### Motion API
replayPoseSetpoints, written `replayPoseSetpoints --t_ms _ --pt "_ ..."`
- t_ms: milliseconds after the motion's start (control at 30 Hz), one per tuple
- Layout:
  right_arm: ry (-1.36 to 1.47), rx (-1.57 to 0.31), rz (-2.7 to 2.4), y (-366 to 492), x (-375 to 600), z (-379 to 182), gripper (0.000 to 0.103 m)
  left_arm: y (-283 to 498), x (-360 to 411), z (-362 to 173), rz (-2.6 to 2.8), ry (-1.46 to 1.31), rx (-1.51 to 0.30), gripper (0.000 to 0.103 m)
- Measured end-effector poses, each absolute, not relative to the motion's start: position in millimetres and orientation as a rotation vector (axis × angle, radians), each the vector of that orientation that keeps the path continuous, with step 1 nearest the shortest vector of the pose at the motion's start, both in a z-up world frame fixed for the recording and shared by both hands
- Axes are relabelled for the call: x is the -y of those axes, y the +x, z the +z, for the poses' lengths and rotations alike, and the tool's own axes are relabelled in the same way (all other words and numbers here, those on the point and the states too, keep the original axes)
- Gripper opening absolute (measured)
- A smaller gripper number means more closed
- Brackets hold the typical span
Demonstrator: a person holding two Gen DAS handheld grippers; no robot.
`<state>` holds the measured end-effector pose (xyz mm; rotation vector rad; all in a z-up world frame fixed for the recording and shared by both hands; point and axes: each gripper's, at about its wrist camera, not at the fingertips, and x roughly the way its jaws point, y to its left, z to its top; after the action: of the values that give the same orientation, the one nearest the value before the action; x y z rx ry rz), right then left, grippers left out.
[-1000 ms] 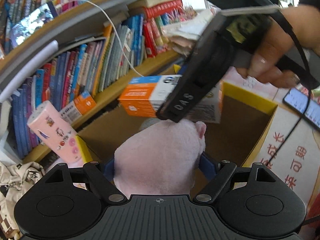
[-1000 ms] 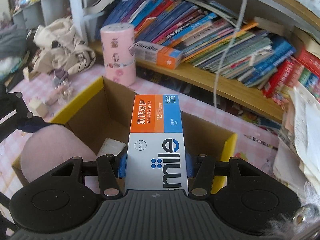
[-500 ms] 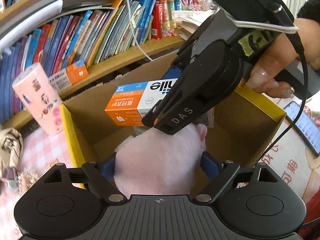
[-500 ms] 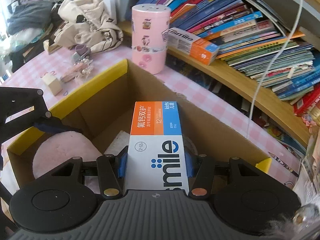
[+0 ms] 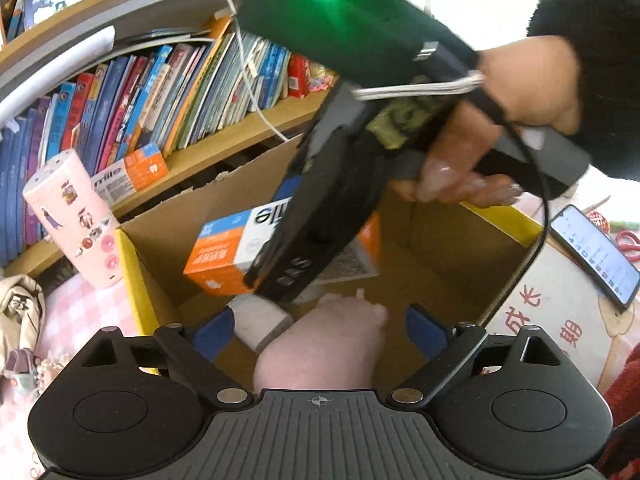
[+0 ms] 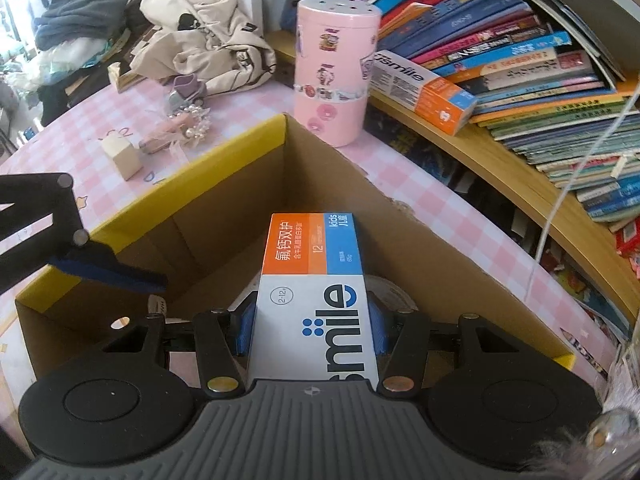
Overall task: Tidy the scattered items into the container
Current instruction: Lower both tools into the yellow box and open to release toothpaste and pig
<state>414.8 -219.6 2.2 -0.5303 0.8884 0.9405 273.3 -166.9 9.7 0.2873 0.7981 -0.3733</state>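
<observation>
Two hand-held grippers work over an open cardboard box [image 6: 224,184] with yellow-edged flaps, standing on a pink checked tablecloth [image 6: 72,148]. The right gripper [image 6: 312,322] has its blue-padded fingers clamped on the sides of a toothpaste carton [image 6: 312,280], white with orange and blue panels, held level above the middle of the box, its far end pointing at the far corner. The left gripper [image 5: 316,326] has its fingers spread wide apart, gripping nothing; between them and lower down, a pink plush toy [image 5: 320,356] lies inside the box near the near wall, apparently just let go (nothing touches it now). A pale rounded item [image 5: 260,318] sits beside it on the box floor.

The step in hand looks like depositing: plush in, carton about to follow. The next move calls for lowering the carton clear of the plush before parting the fingers. A wooden block [image 6: 122,156], a beaded trinket [image 6: 176,130] and a pink canister [image 6: 336,68] remain outside, near the box's far corner.
</observation>
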Motion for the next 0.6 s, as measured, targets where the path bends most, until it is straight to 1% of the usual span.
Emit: replayPoseSetpoints --t_ms 533,600 --pt "-0.601 -0.858 0.988 412.3 190.3 -12.2 0.050 261.4 166.6 16.3 -0.328 0.319 -0.773 0.096" --pt "-0.586 -0.850 0.993 412.5 191.1 -10.8 0.055 260.9 166.1 16.5 -0.322 0.320 -0.773 0.096"
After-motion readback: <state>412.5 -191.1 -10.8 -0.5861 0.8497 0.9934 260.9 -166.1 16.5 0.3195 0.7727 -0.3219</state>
